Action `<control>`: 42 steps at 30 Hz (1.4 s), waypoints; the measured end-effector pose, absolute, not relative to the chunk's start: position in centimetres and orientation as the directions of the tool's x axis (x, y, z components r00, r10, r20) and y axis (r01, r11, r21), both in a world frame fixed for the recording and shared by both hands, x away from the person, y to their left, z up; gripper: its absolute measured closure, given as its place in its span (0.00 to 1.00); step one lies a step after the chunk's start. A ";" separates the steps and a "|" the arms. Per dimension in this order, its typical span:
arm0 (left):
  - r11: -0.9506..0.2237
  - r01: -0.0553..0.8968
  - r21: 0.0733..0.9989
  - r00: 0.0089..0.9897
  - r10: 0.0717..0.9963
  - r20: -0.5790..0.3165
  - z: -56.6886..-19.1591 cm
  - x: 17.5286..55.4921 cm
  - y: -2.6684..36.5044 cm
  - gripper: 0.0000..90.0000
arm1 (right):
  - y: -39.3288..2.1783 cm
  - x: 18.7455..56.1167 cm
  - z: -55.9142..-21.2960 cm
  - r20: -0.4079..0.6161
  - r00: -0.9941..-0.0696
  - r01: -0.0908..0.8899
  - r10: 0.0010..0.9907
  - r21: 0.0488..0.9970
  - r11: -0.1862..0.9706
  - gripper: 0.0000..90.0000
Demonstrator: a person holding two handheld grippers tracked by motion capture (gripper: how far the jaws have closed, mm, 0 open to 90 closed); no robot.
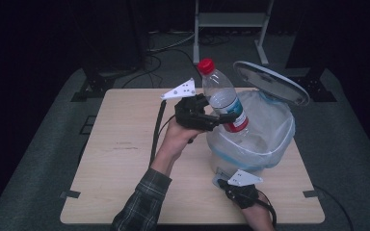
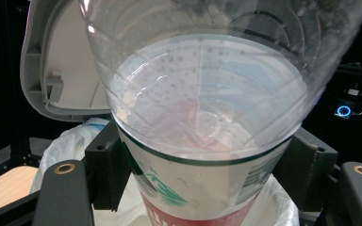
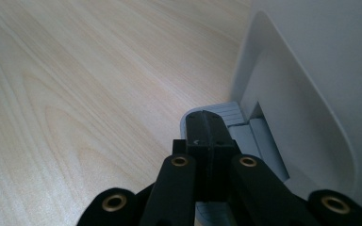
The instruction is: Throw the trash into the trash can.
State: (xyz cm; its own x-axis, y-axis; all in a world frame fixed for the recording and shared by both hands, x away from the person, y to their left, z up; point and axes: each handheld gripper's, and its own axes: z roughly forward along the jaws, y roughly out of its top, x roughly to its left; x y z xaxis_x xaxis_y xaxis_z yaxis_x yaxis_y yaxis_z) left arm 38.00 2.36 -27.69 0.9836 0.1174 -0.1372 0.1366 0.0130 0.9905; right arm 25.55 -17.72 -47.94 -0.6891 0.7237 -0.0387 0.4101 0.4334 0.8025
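A clear plastic water bottle (image 1: pixel 224 98) with a red cap (image 1: pixel 205 65) and a red-and-white label hangs tilted over the mouth of a white pedal bin (image 1: pixel 250 144). My left gripper (image 1: pixel 226 119) is shut on the bottle's lower body, one pad on each side. In the left gripper view the bottle (image 2: pixel 202 117) is close up between the black jaws, above the bag-lined bin. My right gripper (image 1: pixel 220 179) is shut, and its tip rests on the bin's grey foot pedal (image 3: pixel 245 129) at the bin's base (image 3: pixel 311 94). The bin lid (image 1: pixel 271 83) stands up and open.
The bin is lined with a translucent plastic bag (image 2: pixel 66 146) and stands on the right half of a light wooden table (image 1: pixel 120 154). The raised lid (image 2: pixel 61 70) is behind the bottle. A metal stand (image 1: pixel 231 21) and cables lie on the floor beyond the table.
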 end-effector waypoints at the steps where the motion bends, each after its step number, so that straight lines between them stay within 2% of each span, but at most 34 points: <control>1: 0.014 0.139 0.990 0.983 0.117 -0.140 -27.8 38.0 2.3 0.31 | -17.7 25.6 -47.9 -0.041 -0.690 0.407 0.723 0.803 0.435 1.00; 13: -0.032 0.123 0.992 0.985 0.125 -0.119 -28.9 38.1 1.9 0.30 | -17.8 25.6 -48.0 -0.050 -0.694 0.395 0.718 0.807 0.439 1.00; 23: -0.024 0.130 0.991 0.985 0.118 -0.126 -29.3 38.2 1.9 0.29 | -17.7 25.6 -48.0 -0.049 -0.694 0.396 0.718 0.807 0.438 1.00; 27: -0.010 0.121 0.993 0.984 0.133 -0.119 -29.2 38.2 2.1 0.23 | -17.7 25.6 -47.9 -0.050 -0.693 0.397 0.719 0.806 0.439 1.00; 40: -0.022 0.076 0.997 0.981 0.182 -0.071 -28.7 37.5 3.5 0.19 | -17.8 25.6 -48.0 -0.047 -0.694 0.396 0.718 0.808 0.436 1.00; 42: -0.031 0.074 0.997 0.979 0.192 -0.067 -28.5 37.4 3.8 0.15 | -17.8 25.6 -48.0 -0.048 -0.694 0.396 0.718 0.808 0.436 1.00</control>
